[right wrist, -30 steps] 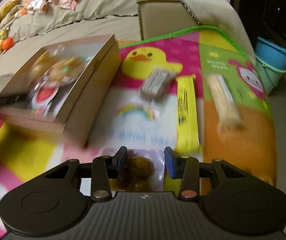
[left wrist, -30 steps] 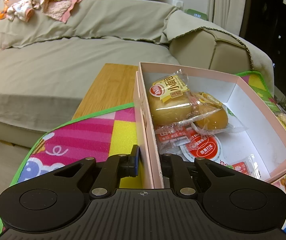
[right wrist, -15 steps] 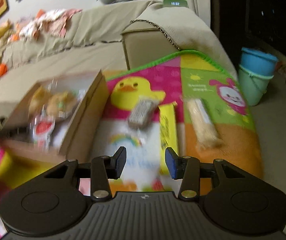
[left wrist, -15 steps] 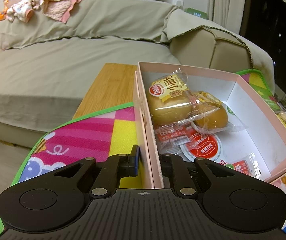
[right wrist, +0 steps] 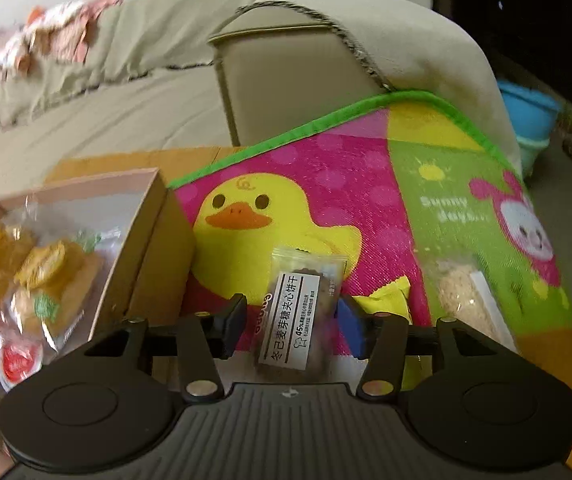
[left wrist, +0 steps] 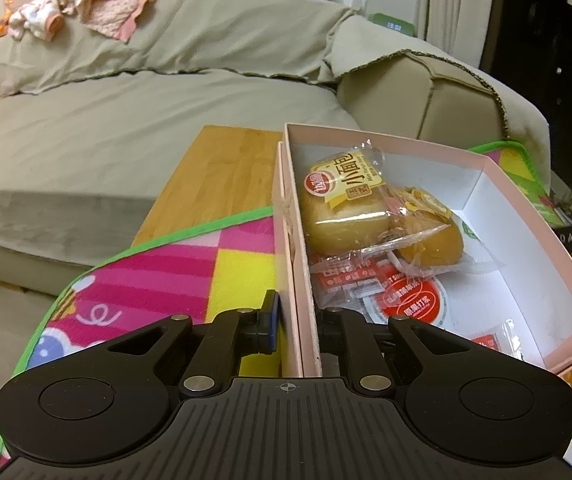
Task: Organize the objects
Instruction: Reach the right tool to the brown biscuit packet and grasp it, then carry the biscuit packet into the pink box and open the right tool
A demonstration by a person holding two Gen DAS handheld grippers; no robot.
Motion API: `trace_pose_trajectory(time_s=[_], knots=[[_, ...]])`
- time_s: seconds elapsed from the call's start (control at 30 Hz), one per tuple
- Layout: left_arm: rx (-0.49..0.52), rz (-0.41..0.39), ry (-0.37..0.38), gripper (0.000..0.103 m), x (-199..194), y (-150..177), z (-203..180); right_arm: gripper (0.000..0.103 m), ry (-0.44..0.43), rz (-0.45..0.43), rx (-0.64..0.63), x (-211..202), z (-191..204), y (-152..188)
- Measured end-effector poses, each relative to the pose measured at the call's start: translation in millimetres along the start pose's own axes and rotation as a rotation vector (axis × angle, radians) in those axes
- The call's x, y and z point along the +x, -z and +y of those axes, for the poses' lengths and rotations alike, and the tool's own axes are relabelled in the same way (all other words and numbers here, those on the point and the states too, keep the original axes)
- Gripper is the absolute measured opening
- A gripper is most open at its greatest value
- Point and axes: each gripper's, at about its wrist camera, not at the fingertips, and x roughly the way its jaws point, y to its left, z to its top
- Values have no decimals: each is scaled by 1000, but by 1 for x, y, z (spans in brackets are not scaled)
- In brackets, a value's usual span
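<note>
My left gripper (left wrist: 298, 326) is shut on the near-left wall of a pink box (left wrist: 300, 280), one finger outside, one inside. The box holds wrapped buns (left wrist: 346, 204) and red-labelled packets (left wrist: 410, 300). In the right wrist view the box (right wrist: 141, 240) sits at the left. My right gripper (right wrist: 294, 322) is open, its fingers either side of a clear biscuit packet with a white label (right wrist: 294, 320) that lies on the colourful play mat (right wrist: 366, 184). A yellow packet (right wrist: 390, 296) and a pale cracker bar (right wrist: 470, 300) lie to its right.
The mat covers a wooden table (left wrist: 225, 168) that stands against a beige sofa (left wrist: 125, 112) with clothes (left wrist: 85, 4) on its back. A blue bucket (right wrist: 530, 116) stands on the floor at the right.
The right gripper let go of a dark snack pack, swung away from the box and came down over the biscuit packet. The left gripper has not moved.
</note>
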Motion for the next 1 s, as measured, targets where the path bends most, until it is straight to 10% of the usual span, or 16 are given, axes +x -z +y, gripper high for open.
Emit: trace_pose_trajectory(time_s=[1.0], knots=[[23,-27,-11,12,-20,3,-5,37,-187,69,-75,-179,25,155]])
